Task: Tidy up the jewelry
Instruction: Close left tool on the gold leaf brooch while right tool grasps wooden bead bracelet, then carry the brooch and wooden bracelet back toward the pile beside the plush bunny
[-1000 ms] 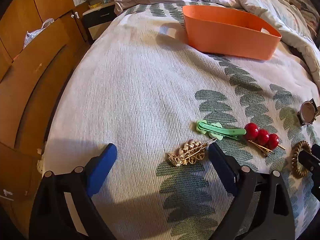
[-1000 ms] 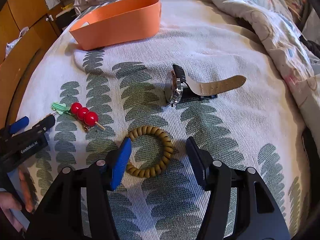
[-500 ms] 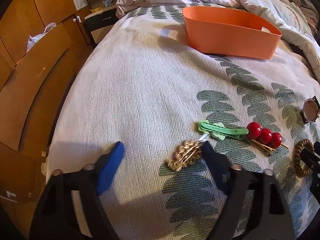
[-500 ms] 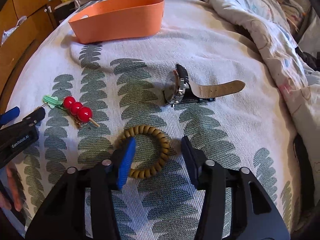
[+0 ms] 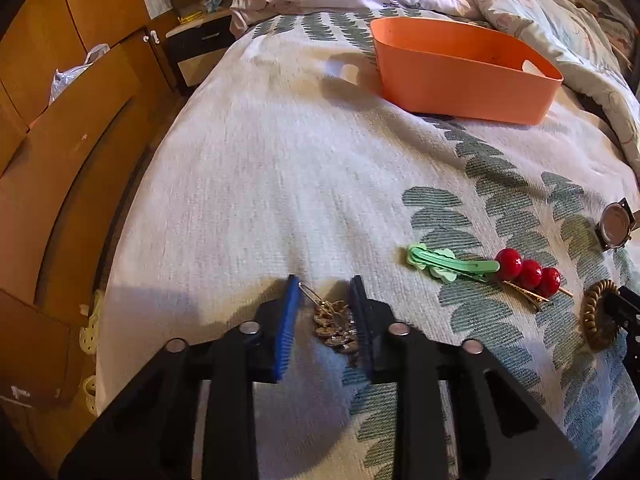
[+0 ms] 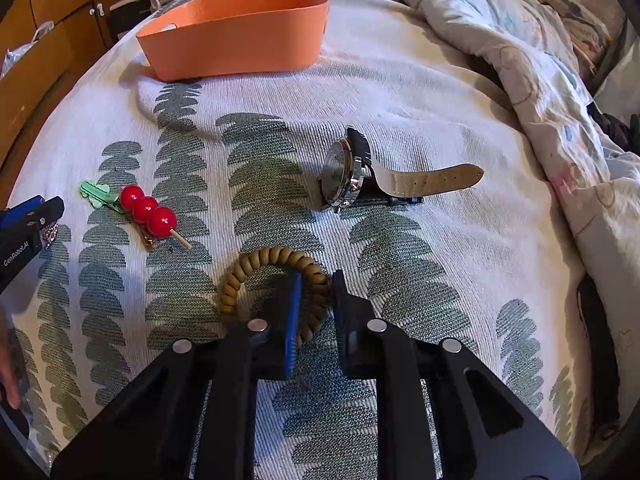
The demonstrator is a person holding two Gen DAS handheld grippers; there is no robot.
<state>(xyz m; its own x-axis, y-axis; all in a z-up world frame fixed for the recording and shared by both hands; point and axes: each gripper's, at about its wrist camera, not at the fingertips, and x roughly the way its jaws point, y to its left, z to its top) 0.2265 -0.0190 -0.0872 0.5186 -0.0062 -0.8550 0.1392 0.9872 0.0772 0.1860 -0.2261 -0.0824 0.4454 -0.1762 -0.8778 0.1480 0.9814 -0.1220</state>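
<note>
On the leaf-print bedspread, my left gripper is closing on a gold brooch, which stands between its blue pads and touches both. My right gripper is closing on a tan coil hair tie: one pad is inside the ring, the other outside, and they pinch its right side. A green clip and a red bead pin lie between the two grippers. A wristwatch lies on its side beyond the hair tie. The orange basket stands at the far end.
Wooden wardrobe doors and a nightstand run along the bed's left edge. A crumpled duvet is heaped along the right side and head of the bed. A person's hand shows at the lower left.
Both pairs of jaws have closed in. The left pads came together around the brooch, which turned between them. The right gripper's left pad slipped inside the hair tie ring and the pads pinched it.
</note>
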